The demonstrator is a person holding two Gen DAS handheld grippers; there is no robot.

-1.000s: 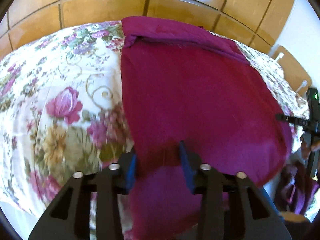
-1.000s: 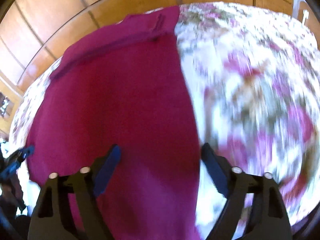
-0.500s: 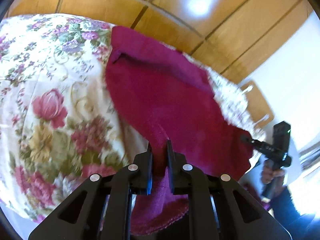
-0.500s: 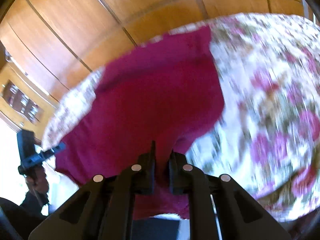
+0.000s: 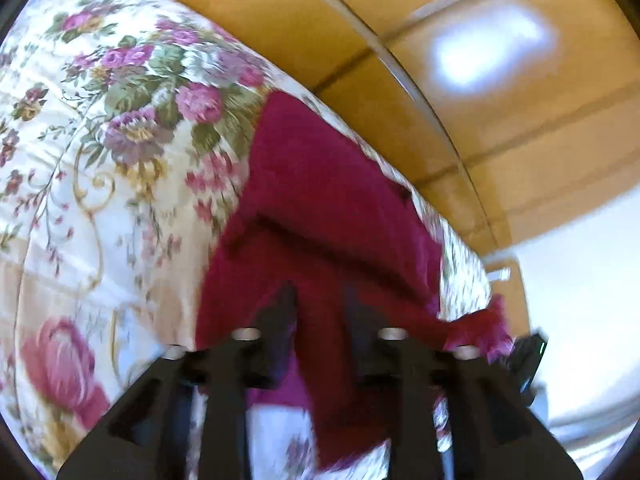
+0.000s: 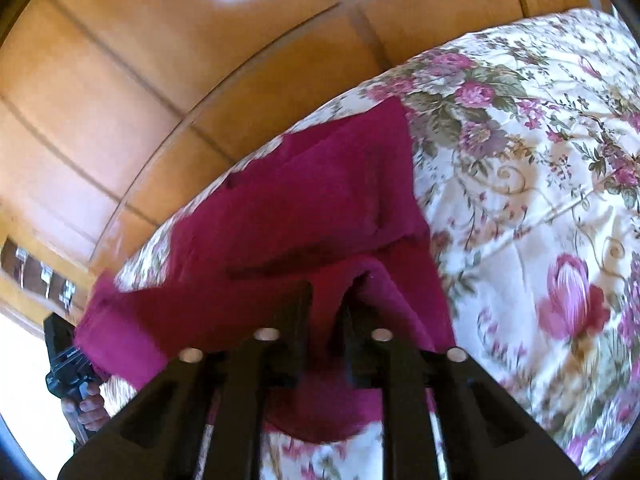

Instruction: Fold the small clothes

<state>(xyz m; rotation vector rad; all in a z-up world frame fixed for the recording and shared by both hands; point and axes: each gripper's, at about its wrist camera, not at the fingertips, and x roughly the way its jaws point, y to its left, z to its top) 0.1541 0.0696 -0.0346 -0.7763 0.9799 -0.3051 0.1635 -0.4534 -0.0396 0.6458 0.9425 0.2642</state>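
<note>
A magenta garment (image 5: 320,184) lies on a floral bedspread (image 5: 100,168). Its near edge is lifted off the bed and carried toward the far edge. My left gripper (image 5: 320,300) is shut on the near left corner of the cloth, which hangs down between the fingers. My right gripper (image 6: 326,300) is shut on the near right corner of the same garment (image 6: 320,200). The far part of the garment rests flat, with a fold line across it. The other gripper shows at the edge of each view, as the right one (image 5: 528,356) and the left one (image 6: 64,360).
The floral bedspread (image 6: 540,160) spreads wide to the outer side of each gripper. A wooden panelled wall (image 5: 460,80) stands just behind the bed's far edge, and it also shows in the right wrist view (image 6: 180,80).
Both grippers closed on the garment's near corners, lifted them and moved forward toward the far edge. The cloth now doubles over itself and the wall looks closer.
</note>
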